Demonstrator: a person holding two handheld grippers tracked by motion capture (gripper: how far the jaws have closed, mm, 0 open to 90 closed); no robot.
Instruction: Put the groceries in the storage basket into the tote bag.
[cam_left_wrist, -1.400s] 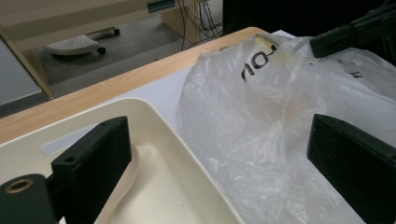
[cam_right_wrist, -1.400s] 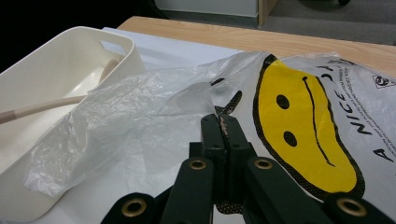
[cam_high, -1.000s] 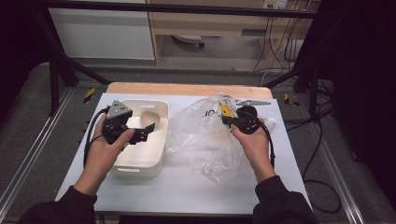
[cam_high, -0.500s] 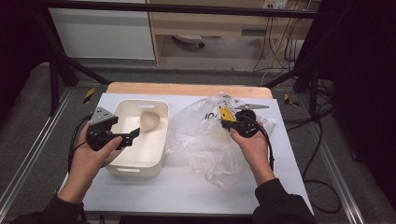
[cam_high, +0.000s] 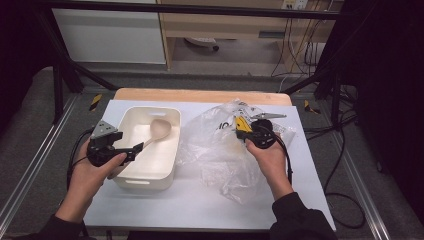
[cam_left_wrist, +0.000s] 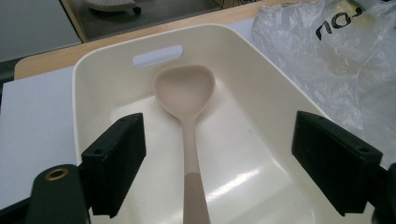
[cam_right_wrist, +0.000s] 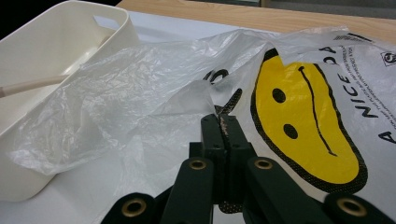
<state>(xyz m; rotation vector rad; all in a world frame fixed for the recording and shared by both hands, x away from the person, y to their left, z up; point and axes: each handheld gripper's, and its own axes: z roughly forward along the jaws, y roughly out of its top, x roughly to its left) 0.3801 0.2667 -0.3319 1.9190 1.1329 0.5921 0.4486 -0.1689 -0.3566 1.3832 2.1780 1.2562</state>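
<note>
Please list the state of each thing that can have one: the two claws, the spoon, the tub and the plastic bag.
Left claw: open, jaws have just been closing a little, either side of the spoon handle, not pressing it.
Right claw: shut on the plastic bag.
Spoon: lying in the tub, bowl up.
Tub: upright on the table.
Plastic bag: crumpled, its edge pinched and lifted.

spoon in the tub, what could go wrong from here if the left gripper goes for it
1. The left gripper has just been closing, with the thin spoon handle between its jaws but untouched; it could slip or swing when pinched.
2. The spoon lies low against the tub wall, so the jaws might knock the rim.
3. The right gripper is pinching the thin plastic bag; a pull could tear it.
</note>
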